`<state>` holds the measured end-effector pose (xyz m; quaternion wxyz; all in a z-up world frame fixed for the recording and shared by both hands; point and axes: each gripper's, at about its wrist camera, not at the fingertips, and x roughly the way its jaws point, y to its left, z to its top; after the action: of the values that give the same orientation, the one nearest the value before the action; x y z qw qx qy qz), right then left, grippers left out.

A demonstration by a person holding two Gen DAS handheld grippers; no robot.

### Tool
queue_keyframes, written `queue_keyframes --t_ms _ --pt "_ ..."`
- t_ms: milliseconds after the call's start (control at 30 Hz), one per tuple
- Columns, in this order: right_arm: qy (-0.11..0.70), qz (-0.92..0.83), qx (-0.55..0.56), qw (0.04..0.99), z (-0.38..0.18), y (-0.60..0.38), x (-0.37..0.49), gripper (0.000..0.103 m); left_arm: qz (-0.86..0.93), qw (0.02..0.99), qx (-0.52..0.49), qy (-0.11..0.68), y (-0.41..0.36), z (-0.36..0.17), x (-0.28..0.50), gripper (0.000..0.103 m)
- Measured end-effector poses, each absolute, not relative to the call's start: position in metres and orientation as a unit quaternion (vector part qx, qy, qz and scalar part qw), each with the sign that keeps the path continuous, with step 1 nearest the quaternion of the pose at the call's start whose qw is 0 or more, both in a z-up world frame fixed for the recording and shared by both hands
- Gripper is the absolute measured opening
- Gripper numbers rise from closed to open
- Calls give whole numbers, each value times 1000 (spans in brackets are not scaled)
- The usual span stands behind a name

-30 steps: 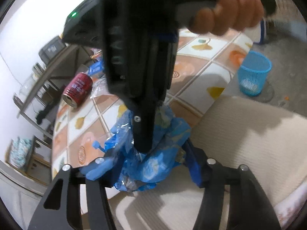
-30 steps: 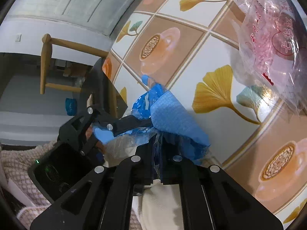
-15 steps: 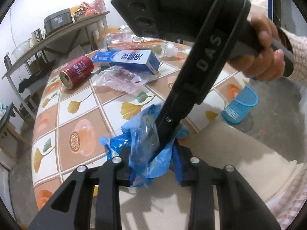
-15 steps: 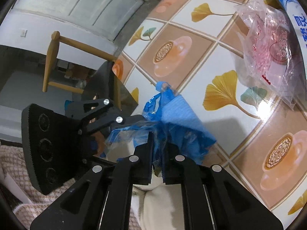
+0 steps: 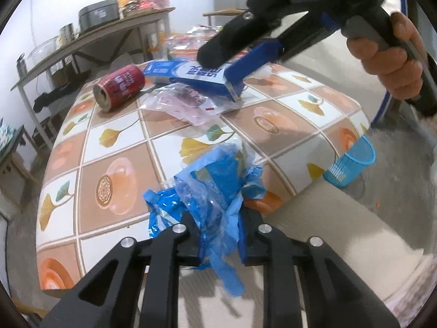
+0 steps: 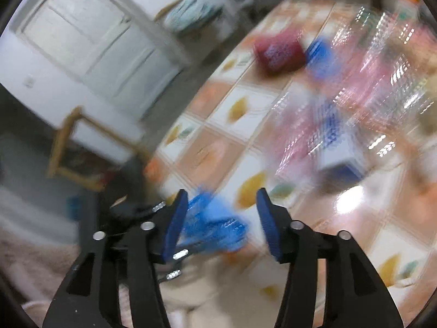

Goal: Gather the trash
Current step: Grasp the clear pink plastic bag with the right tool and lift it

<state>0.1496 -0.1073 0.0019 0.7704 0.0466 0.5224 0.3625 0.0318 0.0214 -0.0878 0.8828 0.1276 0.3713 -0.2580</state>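
Observation:
My left gripper [image 5: 218,235] is shut on a crumpled blue plastic bag [image 5: 215,191] and holds it at the near edge of the tiled table [image 5: 123,147]. The bag also shows, blurred, in the right wrist view [image 6: 213,224]. My right gripper [image 6: 221,218] is open and empty; in the left wrist view [image 5: 237,73] it hovers over a blue-and-white carton [image 5: 191,76]. A red can [image 5: 118,88] lies on its side at the far left. A clear pink-printed plastic bag [image 5: 185,104] lies in front of the carton.
A blue mesh bin [image 5: 349,164] stands on the floor right of the table. A cream cushion [image 5: 327,240] lies below the table edge. A cluttered shelf [image 5: 90,38] stands at the back left. More wrappers [image 5: 191,41] lie at the table's far side. A wooden chair [image 6: 82,150] is at left.
My right gripper has let go of the blue bag, opened, and swung up and away toward the carton. My left gripper keeps its hold on the bag.

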Motion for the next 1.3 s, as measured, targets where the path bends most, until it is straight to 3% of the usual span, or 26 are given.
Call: queue_keyframes --t_ms 133,733,767,900,1033,1300 --pt "485 308 -10 818 1 -92 151 59 -241 888 104 377 25 -87 34 12" --pt "487 173 -129 846 -54 -44 185 64 -227 891 58 390 37 -88 41 10" --pt "490 170 -129 845 -55 -44 187 62 -227 891 58 390 37 -88 41 10" --pt "507 159 -118 839 -61 -47 191 32 -227 891 58 390 37 -88 40 10" --pt "509 160 -104 839 -57 -57 189 15 -227 891 58 390 36 -88 40 10" --pt "516 232 7 825 -29 -83 179 10 -226 891 58 390 37 -88 41 10"
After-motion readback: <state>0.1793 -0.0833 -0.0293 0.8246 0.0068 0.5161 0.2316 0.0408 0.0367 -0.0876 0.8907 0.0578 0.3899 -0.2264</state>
